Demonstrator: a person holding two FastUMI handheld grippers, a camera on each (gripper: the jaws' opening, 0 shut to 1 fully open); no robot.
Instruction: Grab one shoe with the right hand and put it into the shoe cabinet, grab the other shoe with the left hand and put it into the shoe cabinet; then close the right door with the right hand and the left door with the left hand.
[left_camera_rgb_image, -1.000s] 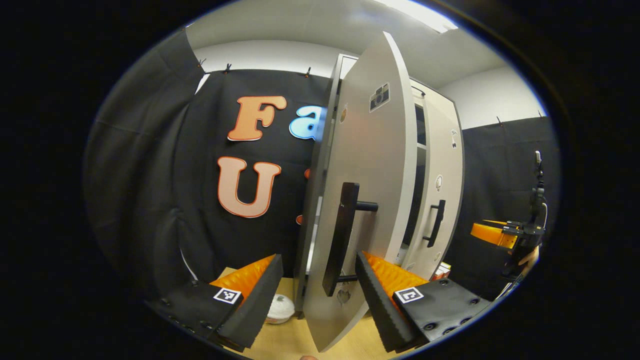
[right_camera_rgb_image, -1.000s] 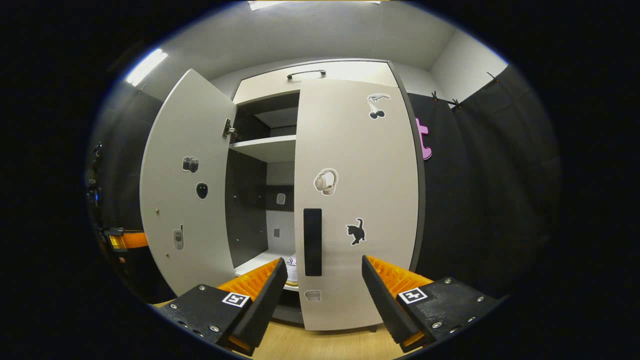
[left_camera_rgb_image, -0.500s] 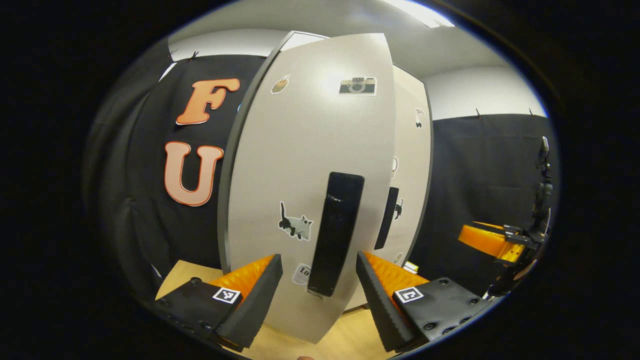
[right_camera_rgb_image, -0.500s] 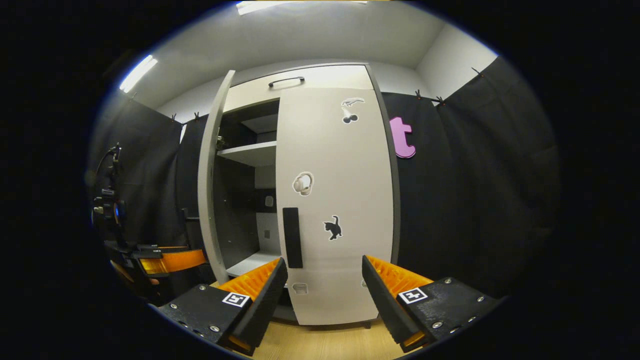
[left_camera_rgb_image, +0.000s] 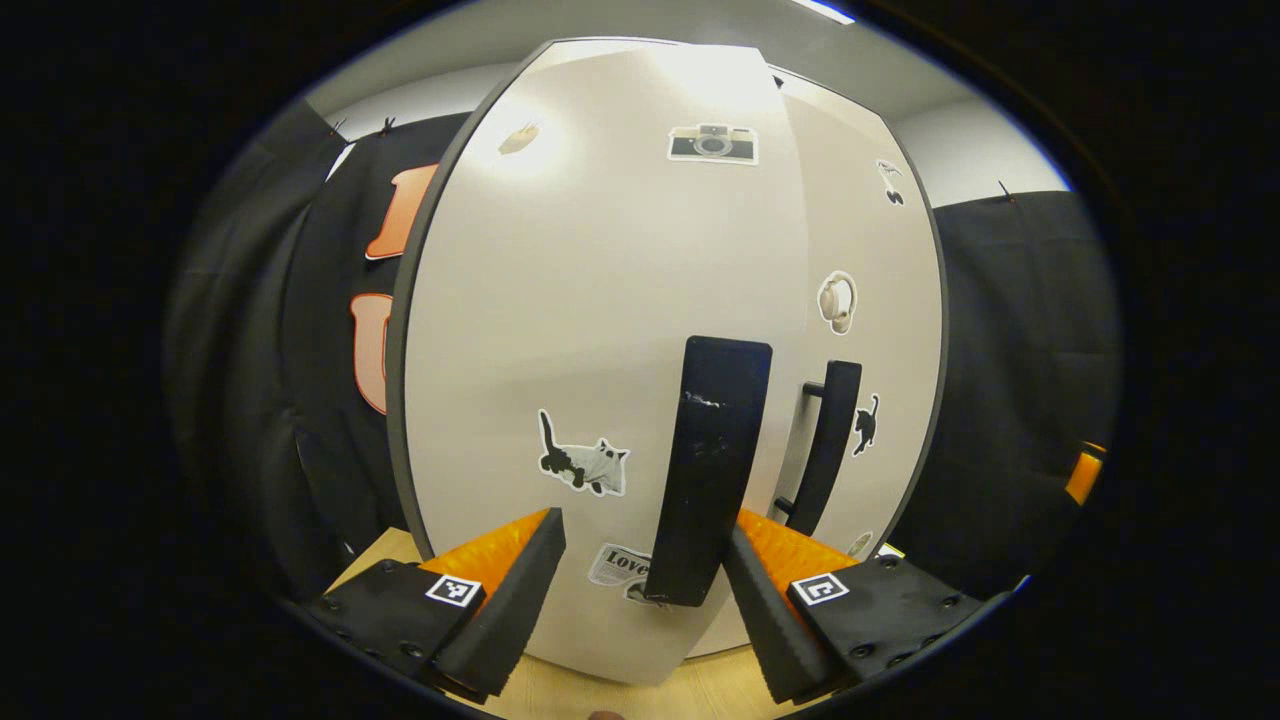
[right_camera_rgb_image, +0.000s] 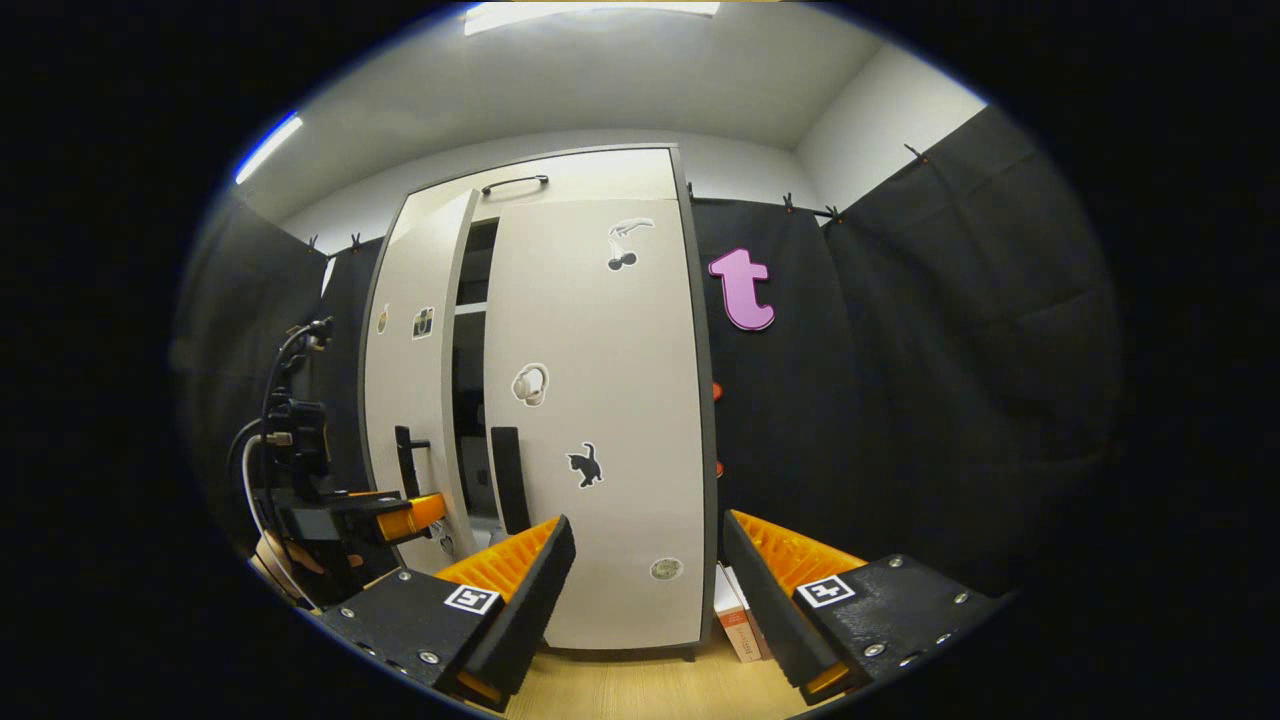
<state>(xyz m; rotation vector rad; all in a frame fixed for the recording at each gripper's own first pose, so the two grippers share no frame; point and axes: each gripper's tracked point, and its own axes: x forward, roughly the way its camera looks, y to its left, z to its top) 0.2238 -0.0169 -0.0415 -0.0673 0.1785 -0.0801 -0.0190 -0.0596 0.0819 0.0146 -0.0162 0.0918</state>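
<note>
In the left gripper view the shoe cabinet's left door (left_camera_rgb_image: 600, 300) stands close ahead, nearly flush with the right door (left_camera_rgb_image: 880, 340). Its black bar handle (left_camera_rgb_image: 710, 470) hangs between the fingers of my open left gripper (left_camera_rgb_image: 640, 590), close to the right finger. In the right gripper view the cabinet stands farther off: the right door (right_camera_rgb_image: 600, 420) is shut and the left door (right_camera_rgb_image: 415, 400) is ajar by a narrow dark gap. My left gripper (right_camera_rgb_image: 375, 515) is at the left door's handle (right_camera_rgb_image: 405, 460). My right gripper (right_camera_rgb_image: 645, 590) is open and holds nothing, well back from the doors.
A closed top compartment with a dark handle (right_camera_rgb_image: 515, 183) sits above the doors. Some boxes (right_camera_rgb_image: 735, 615) lean beside the cabinet's right foot on the wooden floor (right_camera_rgb_image: 620, 690). Black cloth walls stand on both sides. A hand (right_camera_rgb_image: 285, 565) holds the left gripper.
The left door has swung from wide open to nearly shut, with my left gripper following it. My right gripper has drawn back and turned right; the shelves inside are now hidden.
</note>
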